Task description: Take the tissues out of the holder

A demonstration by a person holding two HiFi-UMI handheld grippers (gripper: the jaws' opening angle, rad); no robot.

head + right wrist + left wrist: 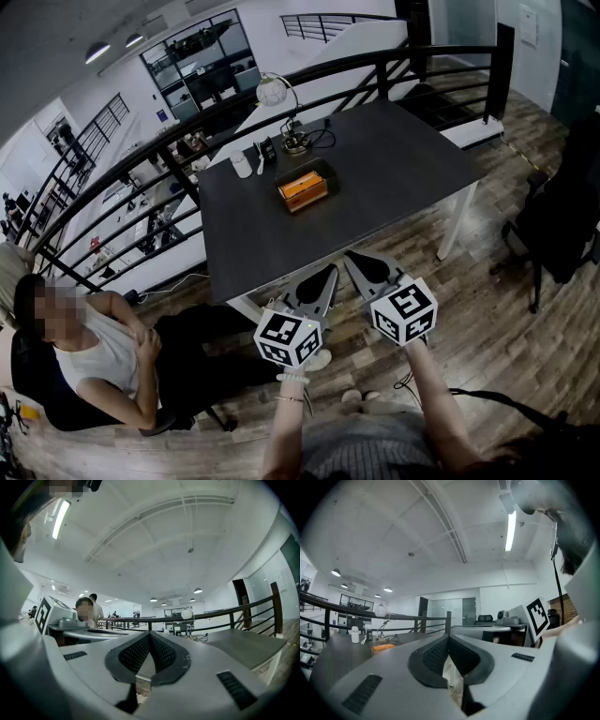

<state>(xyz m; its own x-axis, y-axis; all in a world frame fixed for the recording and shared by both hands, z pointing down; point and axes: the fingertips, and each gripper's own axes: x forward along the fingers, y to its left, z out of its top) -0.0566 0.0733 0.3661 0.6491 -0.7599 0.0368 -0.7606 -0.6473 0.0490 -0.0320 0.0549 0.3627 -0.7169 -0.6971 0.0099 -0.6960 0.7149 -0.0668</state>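
I stand on a wood floor [487, 309] on a high landing with a black railing [234, 98] round it; in front of me is a dark table [394, 159] with white legs; a person [103, 356] sits off to my left and a black chair [562, 216] stands to my right. The holder [323, 174] sits near the middle of the table; it is a dark tray, and the tissues [300, 190] lie in it as an orange pack; behind it are a white bottle [241, 166] and a round white lamp [272, 91]. Nothing is out of the holder yet, so I think I am at the very start, the step where I reach for it. My left gripper [319, 281] and my right gripper [366, 270] hang side by side over the floor, just short of the near edge of the table and well apart from the holder; both point toward it. Each one has its jaws pressed together at the tips with nothing between them. Next, I think, I must bring both forward over the table and open the jaws; one could hold the tray down while the other takes the pack by its edge; the tray looks light, so it may slide or lift up if I pull fast.
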